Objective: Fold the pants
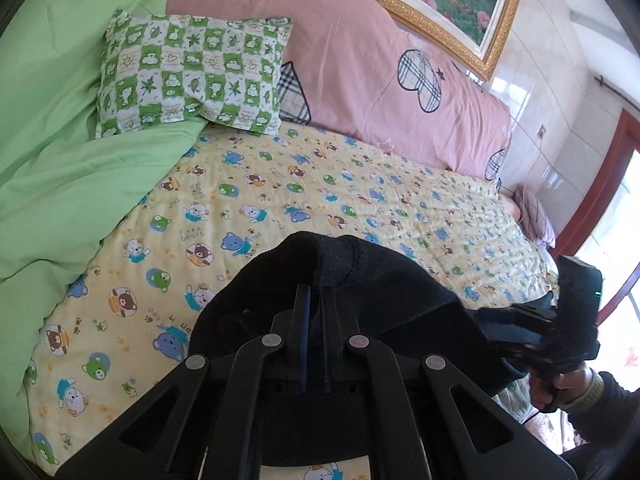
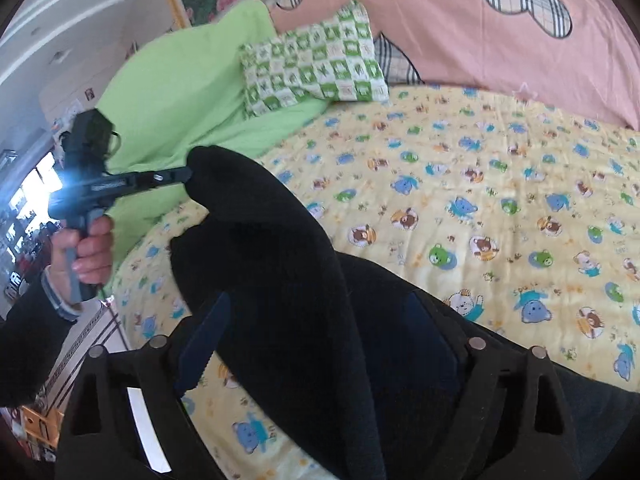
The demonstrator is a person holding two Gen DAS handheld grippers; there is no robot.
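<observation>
Bed (image 1: 304, 184) with bear-print sheet: you hold black pants (image 2: 280, 248) lifted above its near edge, left claw (image 1: 316, 300) pinching one end, right claw (image 2: 320, 332) spread around cloth; no fold laid.

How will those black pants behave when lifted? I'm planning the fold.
The black pants look floppy: they drape and sag from the left gripper and right gripper. The thick fabric probably grips well.

Pretty bright daylight all round. The window (image 2: 30, 196) blows out with glare, the right wrist view's a bit motion-blurred, and heavy fisheye bending darkens every corner.
</observation>
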